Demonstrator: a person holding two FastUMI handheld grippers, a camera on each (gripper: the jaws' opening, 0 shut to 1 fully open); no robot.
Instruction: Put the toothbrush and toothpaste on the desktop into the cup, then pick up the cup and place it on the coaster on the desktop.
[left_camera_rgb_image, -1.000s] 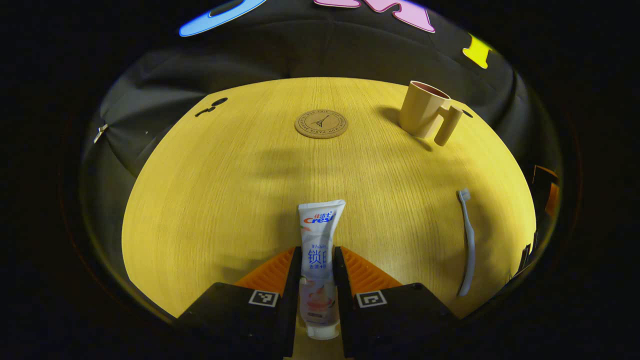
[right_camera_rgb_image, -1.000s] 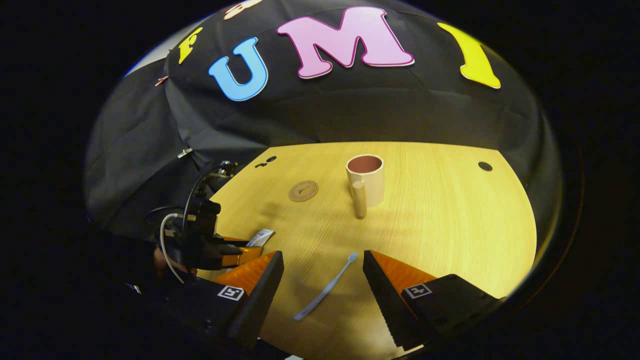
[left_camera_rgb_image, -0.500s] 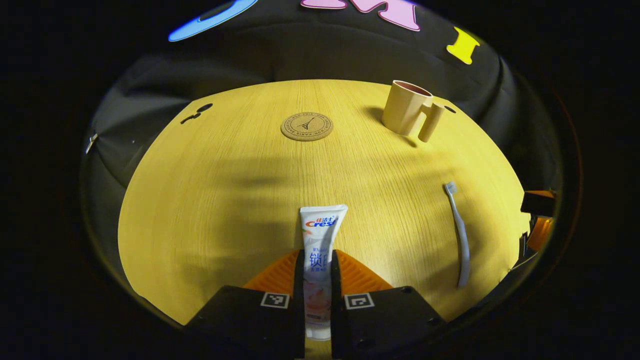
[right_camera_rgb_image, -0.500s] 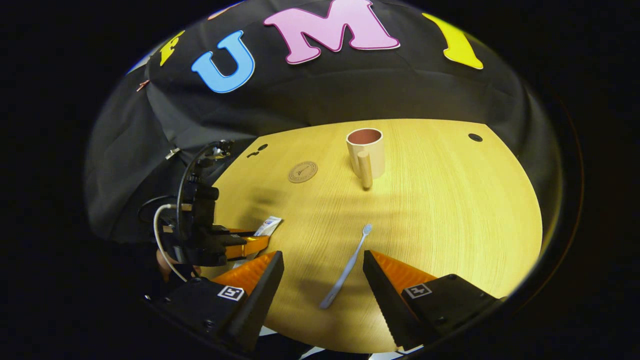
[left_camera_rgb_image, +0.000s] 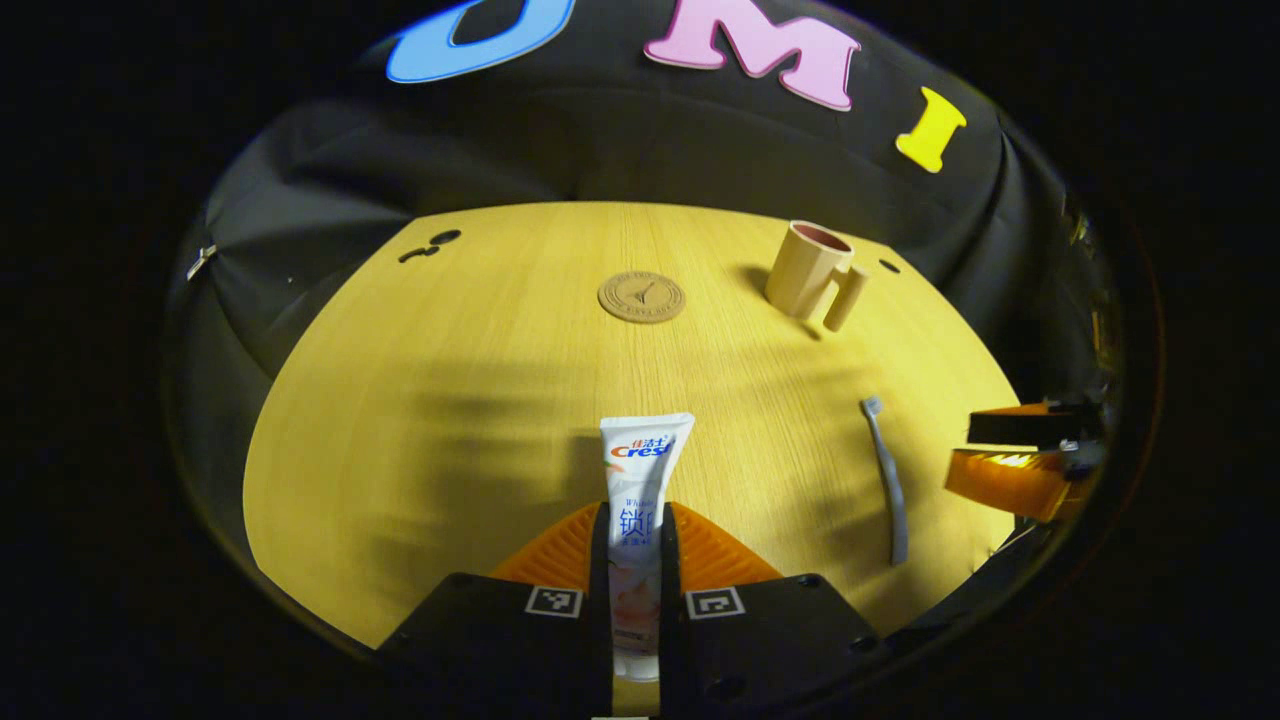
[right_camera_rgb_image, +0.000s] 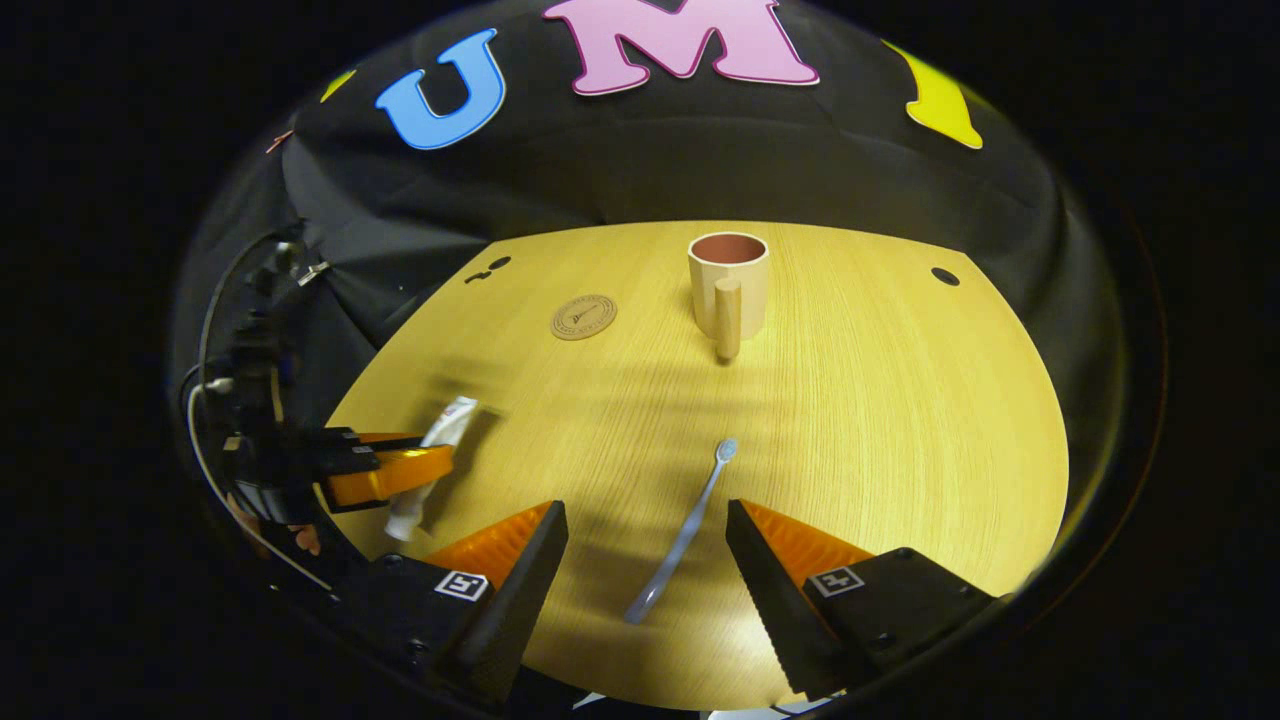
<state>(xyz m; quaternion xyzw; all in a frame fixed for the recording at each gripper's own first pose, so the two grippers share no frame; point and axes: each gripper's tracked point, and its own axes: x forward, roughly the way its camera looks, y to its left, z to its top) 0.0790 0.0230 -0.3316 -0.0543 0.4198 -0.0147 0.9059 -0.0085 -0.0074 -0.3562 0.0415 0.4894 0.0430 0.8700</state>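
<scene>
The toothpaste tube (left_camera_rgb_image: 637, 500) is clenched between both fingers of the left claw (left_camera_rgb_image: 636, 560). In the right gripper view the tube (right_camera_rgb_image: 432, 462) now hangs tilted above the counter (right_camera_rgb_image: 900, 420) with its shadow beside it, while half a second ago it lay low on the wood, so it has just been lifted. I judge the carry toward the cup is next. The cup (left_camera_rgb_image: 806, 272) stands upright at 1 o'clock in the left gripper view, its handle turned to the camera, and the coaster (left_camera_rgb_image: 641, 297) lies at 12 o'clock, well apart from it. The toothbrush (right_camera_rgb_image: 682, 535) lies flat on the counter between the spread fingers of the right claw (right_camera_rgb_image: 645, 555), which is released and not touching it. The cap end of the tube is hidden between the left fingers. The inside of the cup is too dark to judge.
</scene>
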